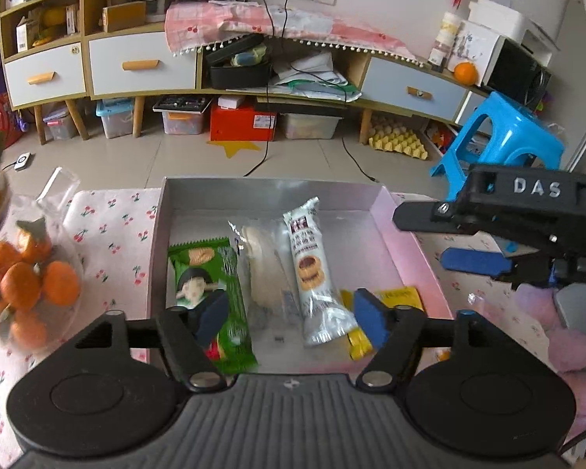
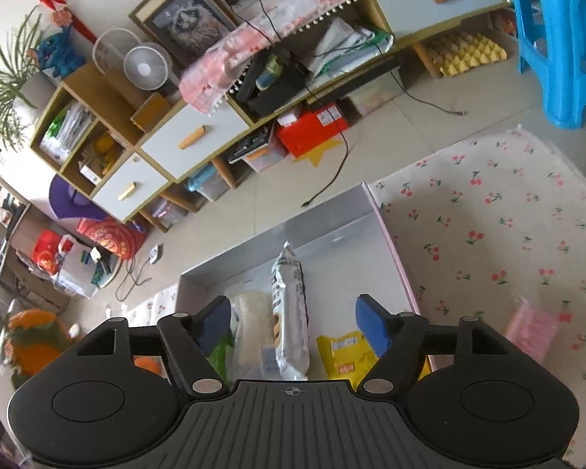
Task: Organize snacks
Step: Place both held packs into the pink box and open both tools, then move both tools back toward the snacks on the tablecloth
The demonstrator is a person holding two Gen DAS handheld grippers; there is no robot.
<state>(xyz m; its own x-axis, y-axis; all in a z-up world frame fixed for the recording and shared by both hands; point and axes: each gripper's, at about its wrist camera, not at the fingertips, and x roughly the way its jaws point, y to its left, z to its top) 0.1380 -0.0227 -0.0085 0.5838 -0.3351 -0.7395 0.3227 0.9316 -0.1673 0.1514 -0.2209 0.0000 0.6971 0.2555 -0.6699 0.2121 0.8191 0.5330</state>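
A shallow grey cardboard box (image 1: pixel 199 211) with a pink outer rim sits on a cherry-print cloth (image 1: pixel 109 234). Inside lie a green snack packet (image 1: pixel 211 273), a clear pack of pale rice crackers (image 1: pixel 261 269), a white biscuit wrapper (image 1: pixel 312 269) and a yellow sachet (image 1: pixel 400 297). The left gripper (image 1: pixel 291 314) hangs above them, jaws apart and empty. The right gripper (image 1: pixel 461 240) reaches in from the right.

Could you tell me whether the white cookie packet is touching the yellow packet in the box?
Touching. In the left wrist view, the white cookie packet's lower end lies over the yellow packet, with no gap visible between them in the box.
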